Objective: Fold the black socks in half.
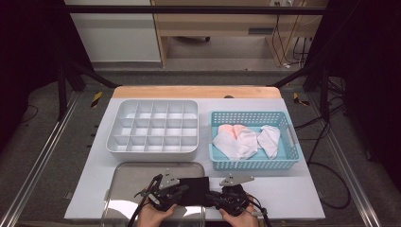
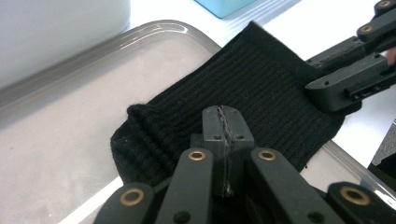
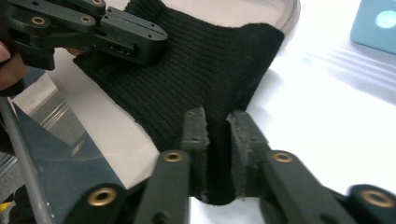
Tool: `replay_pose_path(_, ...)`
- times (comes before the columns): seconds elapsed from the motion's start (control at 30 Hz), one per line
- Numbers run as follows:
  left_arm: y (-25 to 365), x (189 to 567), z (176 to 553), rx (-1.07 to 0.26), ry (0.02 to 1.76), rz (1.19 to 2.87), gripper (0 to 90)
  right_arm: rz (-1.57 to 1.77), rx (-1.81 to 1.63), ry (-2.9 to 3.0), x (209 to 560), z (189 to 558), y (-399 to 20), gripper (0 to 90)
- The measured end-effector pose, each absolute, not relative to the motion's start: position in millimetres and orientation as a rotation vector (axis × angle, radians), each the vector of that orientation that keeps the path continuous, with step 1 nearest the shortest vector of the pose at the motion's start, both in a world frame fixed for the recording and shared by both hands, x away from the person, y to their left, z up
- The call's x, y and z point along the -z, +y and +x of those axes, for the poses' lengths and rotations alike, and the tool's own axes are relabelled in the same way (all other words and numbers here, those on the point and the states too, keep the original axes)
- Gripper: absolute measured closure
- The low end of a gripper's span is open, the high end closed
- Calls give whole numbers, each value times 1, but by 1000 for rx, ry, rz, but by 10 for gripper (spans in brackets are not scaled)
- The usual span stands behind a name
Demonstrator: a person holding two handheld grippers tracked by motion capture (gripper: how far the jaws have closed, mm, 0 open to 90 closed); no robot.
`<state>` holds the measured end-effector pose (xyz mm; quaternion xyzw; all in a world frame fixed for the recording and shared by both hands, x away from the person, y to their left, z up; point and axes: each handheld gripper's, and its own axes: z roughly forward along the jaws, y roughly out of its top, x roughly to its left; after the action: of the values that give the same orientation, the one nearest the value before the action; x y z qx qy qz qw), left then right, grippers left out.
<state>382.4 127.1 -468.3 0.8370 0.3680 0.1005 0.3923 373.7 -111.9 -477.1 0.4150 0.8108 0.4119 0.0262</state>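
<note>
High view: ribbed black knit sock (image 1: 194,187) overlapping shiny metal tray (image 1: 127,179).

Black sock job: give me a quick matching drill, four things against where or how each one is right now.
1 black sock
2 white socks
3 divided white organizer
4 steel tray

a in the blue basket
b gripped by both grippers
c compartments empty
d partly under the black sock

Pairs: 1-b, 2-a, 3-c, 4-d
</note>
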Motion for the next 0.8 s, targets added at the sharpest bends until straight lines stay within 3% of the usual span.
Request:
replay_pose_path(0.57, 110, 464, 387, -259, 907, 2134, 863, 1173, -1278, 2455, 452, 372, -102, 805)
replay_pose_path(0.8, 144, 442, 384, -284, 936, 2029, 865, 1173, -1286, 2444, 450, 373, -103, 803)
